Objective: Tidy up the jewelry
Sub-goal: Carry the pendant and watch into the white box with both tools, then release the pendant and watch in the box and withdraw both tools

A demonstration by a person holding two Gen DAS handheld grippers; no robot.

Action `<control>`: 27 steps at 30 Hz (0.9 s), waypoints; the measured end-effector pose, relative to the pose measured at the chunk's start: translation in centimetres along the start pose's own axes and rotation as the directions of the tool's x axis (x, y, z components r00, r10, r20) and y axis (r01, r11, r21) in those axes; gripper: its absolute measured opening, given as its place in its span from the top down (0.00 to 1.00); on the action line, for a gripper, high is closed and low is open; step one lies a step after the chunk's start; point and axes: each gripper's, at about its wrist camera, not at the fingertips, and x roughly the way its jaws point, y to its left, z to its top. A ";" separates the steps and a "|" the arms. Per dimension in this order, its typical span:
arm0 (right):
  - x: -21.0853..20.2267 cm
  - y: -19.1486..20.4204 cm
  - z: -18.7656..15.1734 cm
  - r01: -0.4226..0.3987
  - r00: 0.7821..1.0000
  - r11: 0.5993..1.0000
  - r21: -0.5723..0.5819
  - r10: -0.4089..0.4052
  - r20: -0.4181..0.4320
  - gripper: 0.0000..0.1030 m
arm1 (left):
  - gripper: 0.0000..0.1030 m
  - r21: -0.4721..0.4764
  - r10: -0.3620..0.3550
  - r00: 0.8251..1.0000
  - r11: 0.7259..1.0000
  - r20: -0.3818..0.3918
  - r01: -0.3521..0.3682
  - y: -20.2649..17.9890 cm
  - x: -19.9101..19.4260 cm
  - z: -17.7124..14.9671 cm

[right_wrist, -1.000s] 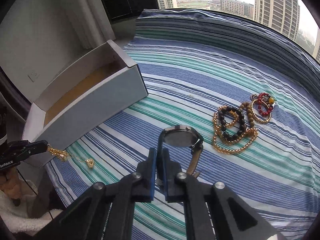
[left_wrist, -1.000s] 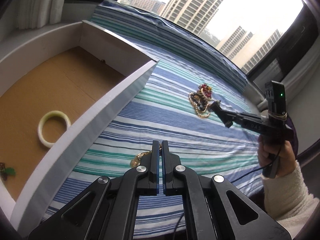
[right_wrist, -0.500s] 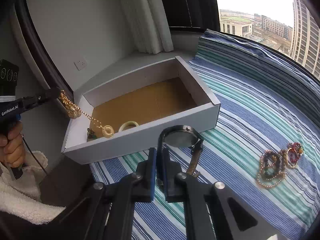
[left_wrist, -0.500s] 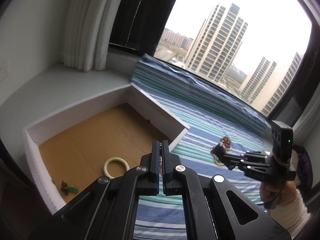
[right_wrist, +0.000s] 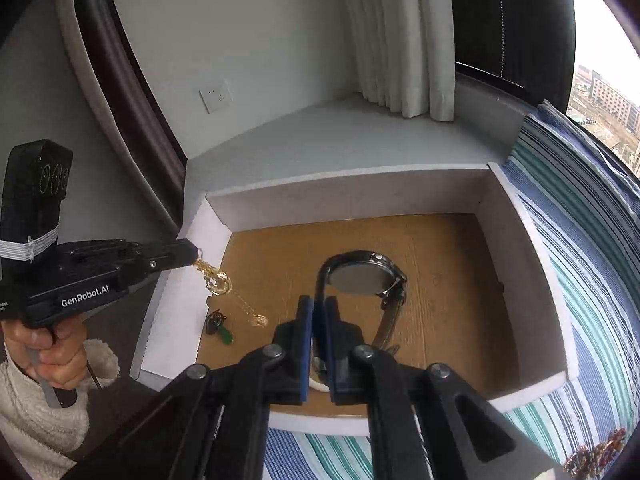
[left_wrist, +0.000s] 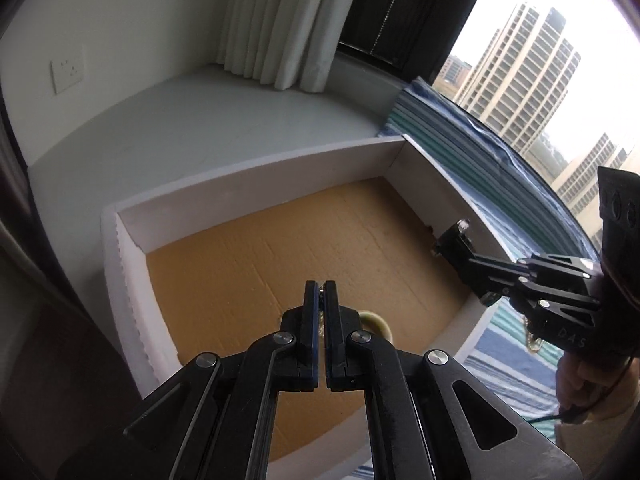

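Brown cardboard lines the floor of the white box [right_wrist: 520, 248], and we've got both grippers over it. Our left gripper [right_wrist: 196, 254] is clamped on a gold chain [right_wrist: 224, 286] that hangs down slantwise over the box's left edge, pendant lowest. Our right gripper [right_wrist: 318, 312] pinches a watch [right_wrist: 362, 278] by its strap, face up above the box's middle, strap trailing toward the near wall. A pale ring [left_wrist: 376, 322] lies inside.

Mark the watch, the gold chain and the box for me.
watch [right_wrist: 362, 278], right wrist view, on its round case back.
gold chain [right_wrist: 218, 282], right wrist view, on the bunched links below the left gripper's tip.
box [right_wrist: 344, 198], right wrist view, on its far white wall.
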 end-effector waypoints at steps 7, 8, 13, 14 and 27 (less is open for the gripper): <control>8.9 2.7 2.0 -0.018 0.992 0.999 -0.035 0.013 -0.129 0.92 | 1.00 -0.036 0.079 0.995 0.996 -0.053 -0.081 3.7 3.3 -0.3; 9.8 3.0 2.1 -0.012 0.990 0.999 -0.040 0.006 -0.143 0.90 | 1.00 -0.029 0.089 0.994 0.995 -0.055 -0.091 3.9 3.6 -0.4; 12.4 3.3 2.7 0.047 0.986 0.998 -0.041 -0.053 -0.160 0.48 | 0.52 -0.003 0.194 0.980 0.981 -0.045 -0.194 4.2 3.6 -1.1; 11.7 3.4 2.5 0.032 0.988 0.999 -0.020 -0.035 -0.149 0.48 | 0.40 -0.007 0.208 0.978 0.978 -0.027 -0.208 4.4 3.1 -1.3; -3.7 2.6 -0.8 0.117 0.979 0.992 0.052 -0.124 0.159 0.41 | 0.13 0.053 0.150 0.975 0.986 0.166 -0.160 -0.5 -3.4 -3.1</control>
